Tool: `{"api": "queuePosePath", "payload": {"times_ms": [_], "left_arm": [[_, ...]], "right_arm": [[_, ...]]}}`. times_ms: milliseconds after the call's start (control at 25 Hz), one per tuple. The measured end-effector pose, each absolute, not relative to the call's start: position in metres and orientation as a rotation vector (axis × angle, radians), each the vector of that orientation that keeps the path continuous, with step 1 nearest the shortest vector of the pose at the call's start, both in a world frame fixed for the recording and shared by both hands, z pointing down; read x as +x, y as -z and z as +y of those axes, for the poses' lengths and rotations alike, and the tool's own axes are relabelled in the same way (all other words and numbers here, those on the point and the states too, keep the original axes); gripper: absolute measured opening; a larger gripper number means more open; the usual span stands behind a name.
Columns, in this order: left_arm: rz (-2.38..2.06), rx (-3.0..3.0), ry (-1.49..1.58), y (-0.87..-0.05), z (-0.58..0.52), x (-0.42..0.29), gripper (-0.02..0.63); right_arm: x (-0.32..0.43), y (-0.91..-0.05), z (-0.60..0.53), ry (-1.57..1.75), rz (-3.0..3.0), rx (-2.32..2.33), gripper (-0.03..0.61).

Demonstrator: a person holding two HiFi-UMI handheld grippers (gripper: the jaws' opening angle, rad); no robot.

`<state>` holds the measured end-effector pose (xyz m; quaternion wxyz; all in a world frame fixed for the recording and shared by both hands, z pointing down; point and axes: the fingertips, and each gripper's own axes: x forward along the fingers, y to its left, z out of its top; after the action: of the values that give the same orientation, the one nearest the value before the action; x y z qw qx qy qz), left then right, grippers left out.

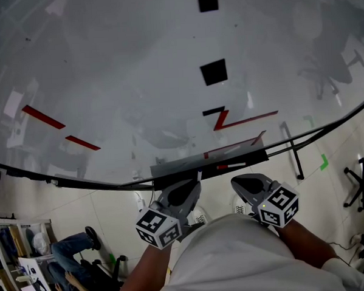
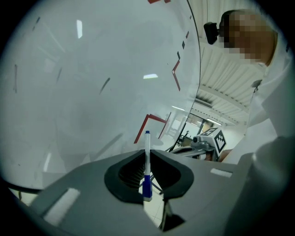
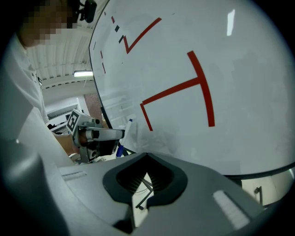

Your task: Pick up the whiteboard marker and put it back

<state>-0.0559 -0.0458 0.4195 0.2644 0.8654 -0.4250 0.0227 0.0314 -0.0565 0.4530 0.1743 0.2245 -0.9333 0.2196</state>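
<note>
The whiteboard marker [image 2: 147,159], white with a blue end, stands upright between the jaws of my left gripper [image 2: 147,154], which is shut on it. In the head view that gripper [image 1: 180,195] sits just below the dark tray [image 1: 171,169] at the whiteboard's [image 1: 136,83] lower edge, the marker's tip [image 1: 199,175] reaching toward the tray. My right gripper [image 1: 251,188] hangs beside it, shut with nothing between its jaws [image 3: 146,159]. The right gripper view shows the left gripper [image 3: 94,134] and the marker [image 3: 125,136] close to the board.
A red marker [image 1: 223,167] lies on the tray. Black squares [image 1: 213,72] and red lines [image 1: 244,119] are on the board. Below are the board's stand leg [image 1: 292,151], green floor tape [image 1: 323,162], an office chair [image 1: 362,187] and a seated person [image 1: 72,248].
</note>
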Motion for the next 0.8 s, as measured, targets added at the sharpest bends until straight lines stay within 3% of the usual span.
{"api": "queuePosePath", "payload": {"times_ms": [800], "left_arm": [[-1.205, 2.308, -0.051, -0.424, -0.034, -0.06, 0.049]], "right_arm": [[0.031, -0.448, -0.06, -0.614, -2.664, 0.654, 0.002]]}}
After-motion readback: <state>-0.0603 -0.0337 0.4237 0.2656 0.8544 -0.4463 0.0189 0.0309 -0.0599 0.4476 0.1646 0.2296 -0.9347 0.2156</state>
